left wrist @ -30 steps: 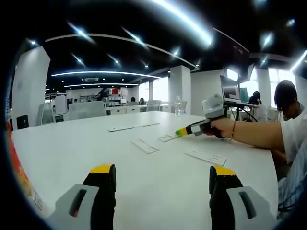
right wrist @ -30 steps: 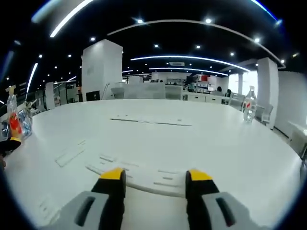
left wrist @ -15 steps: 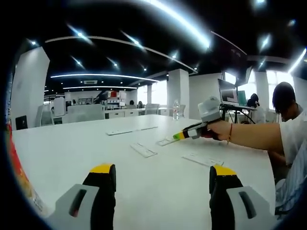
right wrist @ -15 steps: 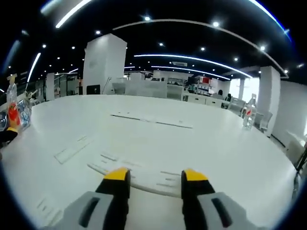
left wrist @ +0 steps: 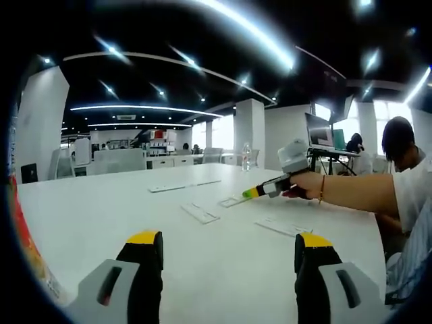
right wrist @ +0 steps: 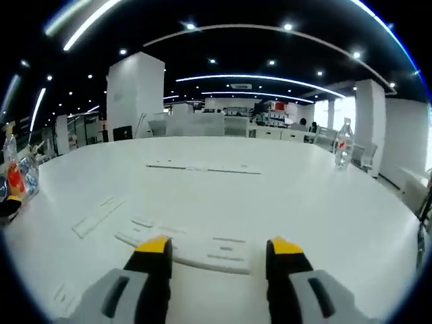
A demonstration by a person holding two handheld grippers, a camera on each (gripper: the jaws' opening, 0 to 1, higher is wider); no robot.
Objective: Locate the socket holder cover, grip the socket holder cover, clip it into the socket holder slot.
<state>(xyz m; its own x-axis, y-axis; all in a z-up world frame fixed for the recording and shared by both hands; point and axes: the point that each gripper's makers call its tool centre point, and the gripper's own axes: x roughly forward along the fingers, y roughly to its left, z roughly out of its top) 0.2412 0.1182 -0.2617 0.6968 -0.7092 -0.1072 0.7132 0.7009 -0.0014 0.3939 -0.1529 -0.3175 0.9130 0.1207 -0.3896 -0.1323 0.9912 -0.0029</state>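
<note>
Closest in the right gripper view, the right gripper (right wrist: 217, 251) has its jaws apart with nothing between them, poised over a flat white socket holder cover (right wrist: 196, 248) lying on the white table (right wrist: 324, 202). The left gripper (left wrist: 223, 244) hangs idle, jaws spread wide and empty. Beyond, another white strip (right wrist: 98, 216) lies to the side, and a long white rail (right wrist: 202, 167) farther off, perhaps the holder. I'd judge locating done; gripping and clipping remain.
</note>
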